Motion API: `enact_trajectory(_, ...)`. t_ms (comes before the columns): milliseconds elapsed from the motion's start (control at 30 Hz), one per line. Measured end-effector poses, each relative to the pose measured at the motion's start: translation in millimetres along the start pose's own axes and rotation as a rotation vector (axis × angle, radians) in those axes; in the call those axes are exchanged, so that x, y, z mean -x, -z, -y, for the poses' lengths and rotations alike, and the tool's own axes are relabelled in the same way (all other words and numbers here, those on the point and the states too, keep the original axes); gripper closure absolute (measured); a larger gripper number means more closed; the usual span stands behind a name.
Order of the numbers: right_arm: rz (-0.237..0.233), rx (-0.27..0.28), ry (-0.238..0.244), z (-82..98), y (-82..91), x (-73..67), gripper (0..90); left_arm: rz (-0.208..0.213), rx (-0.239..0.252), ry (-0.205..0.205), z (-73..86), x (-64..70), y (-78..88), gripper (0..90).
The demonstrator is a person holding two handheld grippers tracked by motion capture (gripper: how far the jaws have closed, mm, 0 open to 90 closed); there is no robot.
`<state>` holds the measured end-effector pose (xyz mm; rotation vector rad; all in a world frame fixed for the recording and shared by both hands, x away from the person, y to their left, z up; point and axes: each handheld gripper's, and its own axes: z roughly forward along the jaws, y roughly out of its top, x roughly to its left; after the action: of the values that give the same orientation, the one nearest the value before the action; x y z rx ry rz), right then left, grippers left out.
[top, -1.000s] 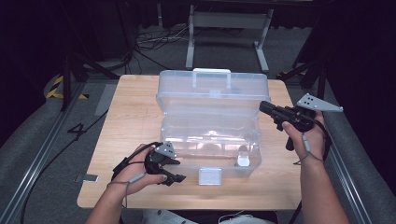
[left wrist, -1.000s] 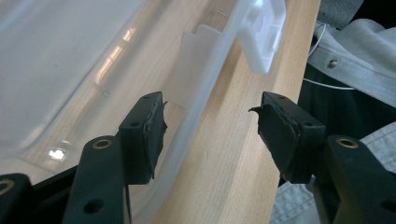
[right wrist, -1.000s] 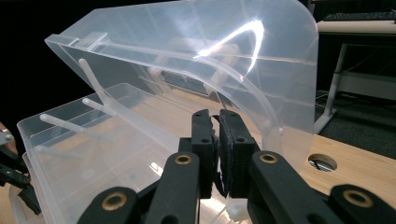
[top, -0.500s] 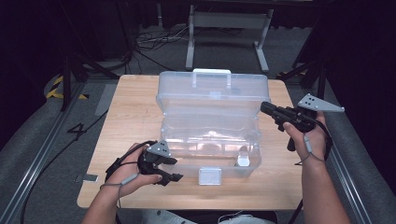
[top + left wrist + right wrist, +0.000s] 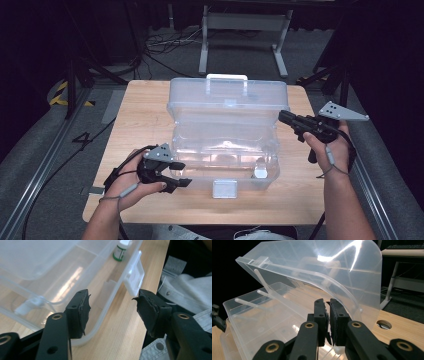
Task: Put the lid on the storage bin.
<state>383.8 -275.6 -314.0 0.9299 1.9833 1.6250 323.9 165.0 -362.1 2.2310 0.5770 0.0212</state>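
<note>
Left gripper (image 5: 180, 174) sits at the near-left corner of the clear plastic box (image 5: 225, 165) on the desk (image 5: 145, 110), jaws apart with nothing between them, having just closed a little; the box's front wall lies just beyond its fingertips. A small white bottle (image 5: 260, 171) stands inside the box's near-right corner. Farther back, right gripper (image 5: 282, 117) is pinched shut at the right edge of the raised lid (image 5: 227, 100); whether it clamps the lid I cannot tell.
</note>
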Motion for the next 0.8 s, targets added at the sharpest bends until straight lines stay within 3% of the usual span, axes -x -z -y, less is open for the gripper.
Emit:
enact_trajectory(233, -0.008, -0.025, 0.012, 1.7, 1.3, -3.7, 84.5, 0.005, 0.069, 0.009, -5.1, -1.3, 14.2, 46.8)
enact_trajectory(533, -0.012, -0.045, 0.027, 3.7, 6.3, -7.8, 85.8, 0.008, 0.103, 0.017, -10.9, -3.6, 15.0, 52.2)
enact_trajectory(800, -0.019, -0.083, 0.038, 5.7, 10.8, -10.8, 87.2, 0.017, 0.179, 0.044, -15.8, -7.3, 18.4, 57.4)
